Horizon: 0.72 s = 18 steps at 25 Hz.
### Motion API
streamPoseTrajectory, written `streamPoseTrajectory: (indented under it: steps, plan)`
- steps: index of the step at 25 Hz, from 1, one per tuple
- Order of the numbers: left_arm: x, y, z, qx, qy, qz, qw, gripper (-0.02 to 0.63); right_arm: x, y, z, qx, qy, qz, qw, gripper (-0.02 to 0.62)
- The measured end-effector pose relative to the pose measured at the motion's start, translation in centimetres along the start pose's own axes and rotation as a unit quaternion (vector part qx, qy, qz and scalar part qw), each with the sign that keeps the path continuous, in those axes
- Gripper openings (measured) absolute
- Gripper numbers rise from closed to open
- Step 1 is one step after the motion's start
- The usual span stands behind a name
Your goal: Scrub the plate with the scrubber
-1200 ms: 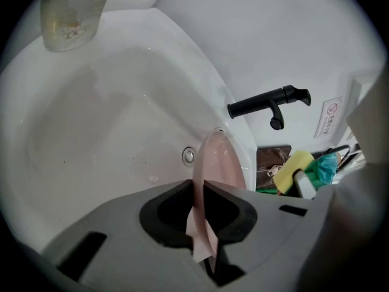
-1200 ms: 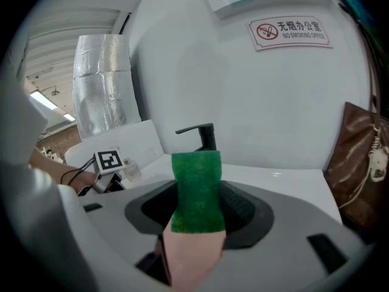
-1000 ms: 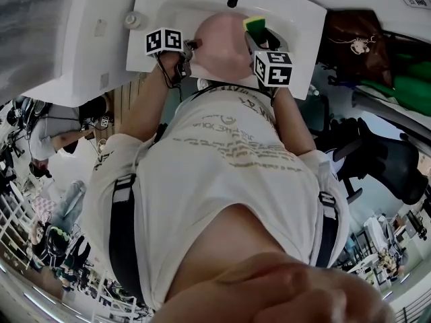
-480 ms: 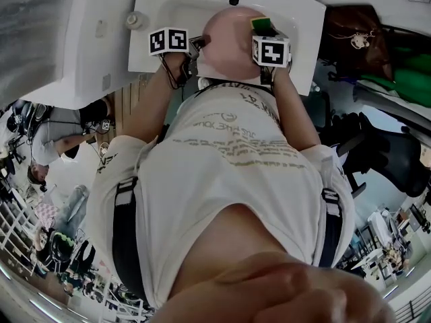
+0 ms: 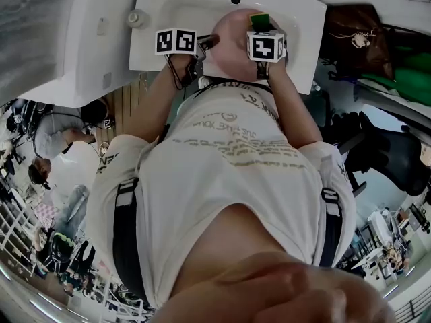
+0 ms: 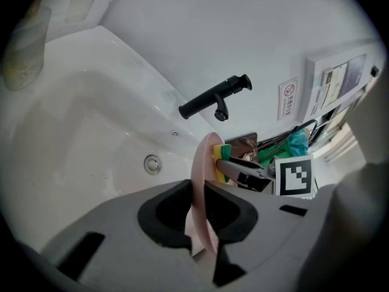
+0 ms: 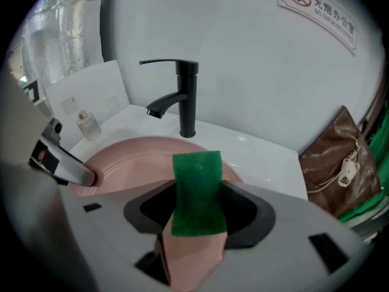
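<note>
Pink and round, the shallow plate (image 5: 229,49) was held over the white ceramic sink (image 5: 300,19), its near rim pinched between the closed jaws of the left gripper (image 5: 205,44). In the left gripper view the plate showed edge-on, running straight out from between those jaws. The right gripper (image 5: 261,27) was clamped on a rectangular green-and-yellow sponge scrubber (image 7: 196,190), which lay flat against the plate's face toward its far side. From the left gripper view the yellow layer seemed to be the one touching the plate.

Scrubbing looked to be under way, with sponge and plate already in contact. No suds or dirt could be made out, so how much was left to clean was unclear. The next stroke would call for steady pressure while the sponge swept across the face, and for the left grip to brace against that push so the rim did not twist out.

A black metal faucet (image 7: 182,96) stood just behind the plate and limited forward travel. A small clear bottle (image 7: 90,125) sat on the sink ledge to the left, well apart. A brown leather bag (image 7: 340,163) rested beside the sink on the right.
</note>
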<state>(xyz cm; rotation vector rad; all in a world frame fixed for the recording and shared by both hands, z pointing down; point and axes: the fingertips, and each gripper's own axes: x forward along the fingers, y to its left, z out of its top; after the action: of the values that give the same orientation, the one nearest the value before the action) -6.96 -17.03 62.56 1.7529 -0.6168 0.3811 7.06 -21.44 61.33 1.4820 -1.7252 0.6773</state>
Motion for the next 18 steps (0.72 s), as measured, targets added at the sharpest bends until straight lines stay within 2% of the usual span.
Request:
streamPoseTrajectory:
  steps: [7, 11, 15, 18]
  plan:
    - [0.1, -0.8, 0.1, 0.012, -0.002, -0.005, 0.9999, 0.052, -0.2, 2.2, 1.3, -0.022, 0.003, 0.027, 0.999, 0.229]
    - [0.2, -1.0, 0.0, 0.025, -0.002, -0.001, 0.9997, 0.052, -0.3, 3.7, 1.4, -0.064, -0.002, 0.045, 0.997, 0.229]
    - [0.3, -1.3, -0.2, 0.034, 0.001, 0.003, 0.9994, 0.052, -0.6, 5.3, 1.6, -0.087, -0.012, 0.081, 0.993, 0.229]
    - [-0.1, -1.0, 0.0, 0.040, 0.002, 0.002, 0.9992, 0.052, -0.9, 6.8, 1.6, -0.130, -0.028, 0.111, 0.985, 0.229]
